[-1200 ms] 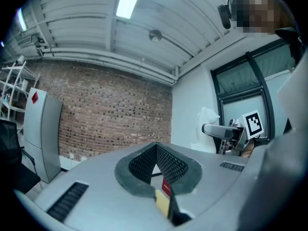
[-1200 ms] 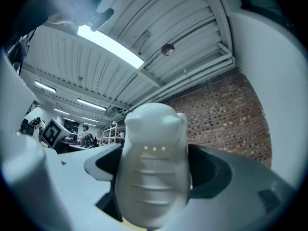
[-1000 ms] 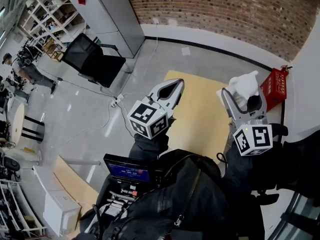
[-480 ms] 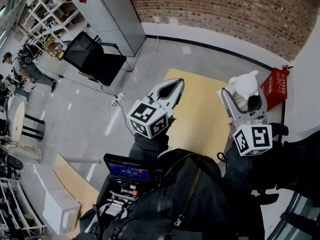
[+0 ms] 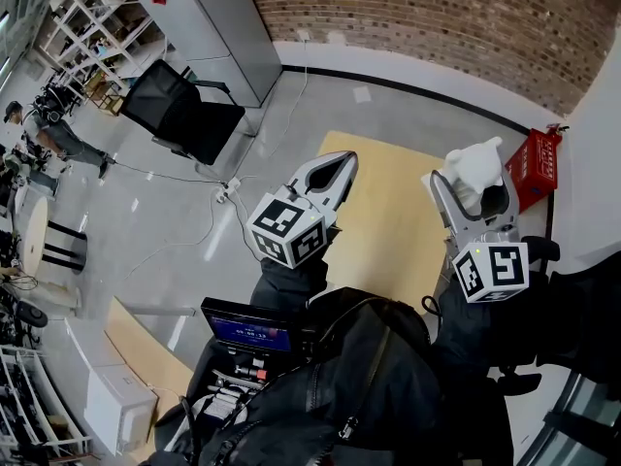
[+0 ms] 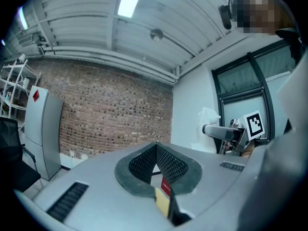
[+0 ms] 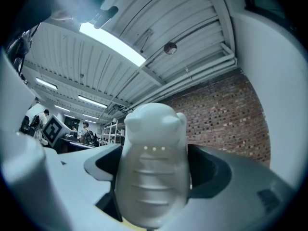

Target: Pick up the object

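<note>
Object: white object (image 7: 153, 172), a ribbed moulded figure with a rounded head, held up off the desk (image 5: 383, 221), over its right edge.
Right tool (image 5: 473, 192): clamped on the white object's lower body, with the head standing clear above the jaws.
Left tool (image 5: 342, 163): jaws together, nothing between them.
Handling: probably light, stiff, smooth plastic. It may be slippery, so the ribbed waist suits a grip better than the head.

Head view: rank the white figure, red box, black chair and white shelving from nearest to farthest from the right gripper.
From the right gripper:
1. White figure, clamped between its jaws.
2. Red box, just to its right by the wall.
3. Black chair, far across the floor on the left.
4. White shelving, top-left corner, beyond the chair.
</note>
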Available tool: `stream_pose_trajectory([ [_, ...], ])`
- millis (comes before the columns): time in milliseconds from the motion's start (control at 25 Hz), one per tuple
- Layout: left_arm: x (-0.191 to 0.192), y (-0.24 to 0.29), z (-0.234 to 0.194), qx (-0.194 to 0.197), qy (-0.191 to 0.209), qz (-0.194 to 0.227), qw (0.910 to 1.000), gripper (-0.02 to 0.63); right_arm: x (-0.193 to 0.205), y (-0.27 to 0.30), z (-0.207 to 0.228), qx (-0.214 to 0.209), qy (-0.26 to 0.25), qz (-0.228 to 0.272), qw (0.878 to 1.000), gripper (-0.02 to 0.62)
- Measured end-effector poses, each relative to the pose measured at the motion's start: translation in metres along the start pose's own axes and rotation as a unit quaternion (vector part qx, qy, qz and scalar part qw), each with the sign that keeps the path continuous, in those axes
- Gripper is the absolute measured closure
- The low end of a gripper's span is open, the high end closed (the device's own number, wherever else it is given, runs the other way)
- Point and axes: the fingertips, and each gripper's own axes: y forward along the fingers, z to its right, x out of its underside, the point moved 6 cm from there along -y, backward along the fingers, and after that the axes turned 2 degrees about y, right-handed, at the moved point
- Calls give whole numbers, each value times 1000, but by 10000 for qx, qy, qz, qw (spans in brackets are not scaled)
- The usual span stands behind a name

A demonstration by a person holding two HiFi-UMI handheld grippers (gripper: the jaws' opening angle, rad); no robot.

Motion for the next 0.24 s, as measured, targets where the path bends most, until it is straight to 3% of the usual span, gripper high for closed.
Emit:
stream_pose_trajectory([
  [240, 1, 0, -1, -24, 16, -37, 10000, 606, 2, 0, 1, 3, 20, -30, 10000, 165],
])
